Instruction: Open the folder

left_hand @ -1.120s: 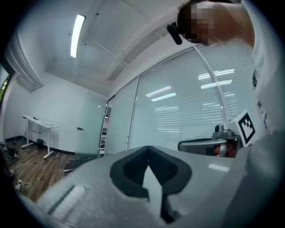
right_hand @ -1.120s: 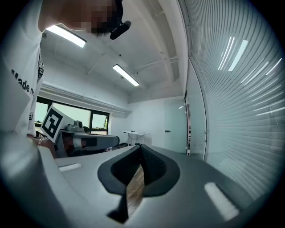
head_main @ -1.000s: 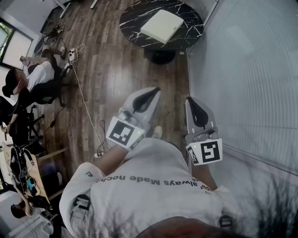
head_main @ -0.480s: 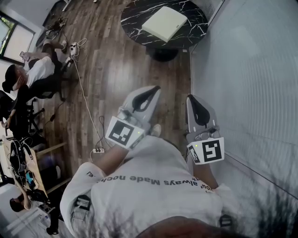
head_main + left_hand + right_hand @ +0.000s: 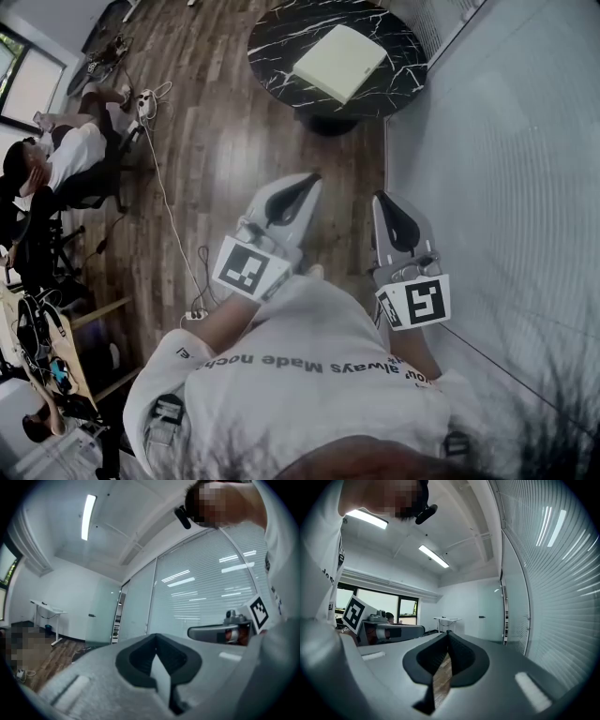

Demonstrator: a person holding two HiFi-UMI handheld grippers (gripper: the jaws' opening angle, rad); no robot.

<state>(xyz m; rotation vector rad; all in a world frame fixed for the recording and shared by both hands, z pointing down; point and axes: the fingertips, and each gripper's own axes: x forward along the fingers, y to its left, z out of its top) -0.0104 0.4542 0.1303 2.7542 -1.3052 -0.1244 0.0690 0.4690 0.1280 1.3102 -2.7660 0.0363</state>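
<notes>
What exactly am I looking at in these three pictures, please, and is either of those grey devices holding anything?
There is no robot here: a person holds a two-jaw tool in each hand. The head view comes from a camera on the person's head, looking steeply down. In it, the left tool and right tool point forward over a wooden floor. The other two pictures come from cameras riding on each tool, looking along its jaws. Both tools are shut and hold nothing. Ahead, a pale folder lies flat on a dark round table, not yet reached.
</notes>
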